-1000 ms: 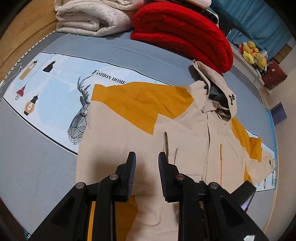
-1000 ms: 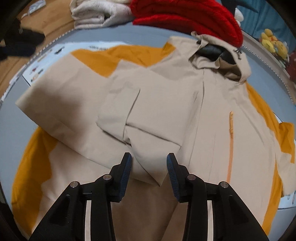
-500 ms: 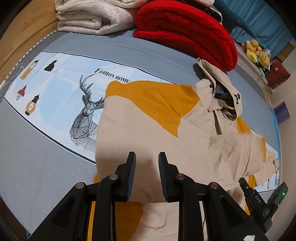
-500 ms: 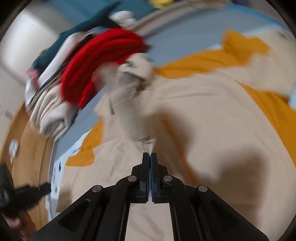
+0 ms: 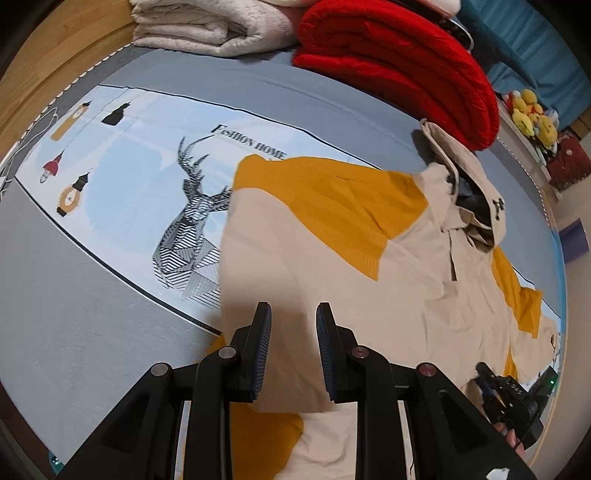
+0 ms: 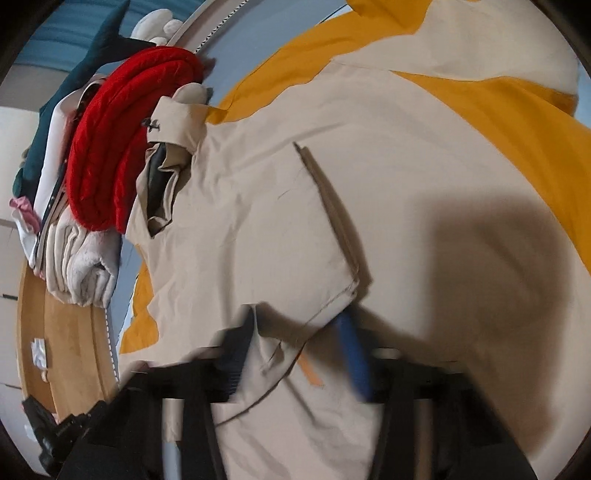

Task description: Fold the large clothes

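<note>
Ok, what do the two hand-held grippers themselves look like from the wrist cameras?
The left hand-held gripper is matte black plastic with angular linkage arms, round silver pivot pins and two flat fingers faced with dark blue ribbed pads. The right hand-held gripper, blurred, shows the same black frame and blue pads. No sleeves visible.

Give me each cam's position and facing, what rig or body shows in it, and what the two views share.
Left wrist: on the left gripper, looking steeply down over the jacket on the bed sheet; the right gripper shows at lower right.
Right wrist: on the right gripper, rolled sideways, close over the jacket's sleeve cuff; jaws opening, blurred.
Shared: jacket, hood, red blanket, white blanket.
</note>
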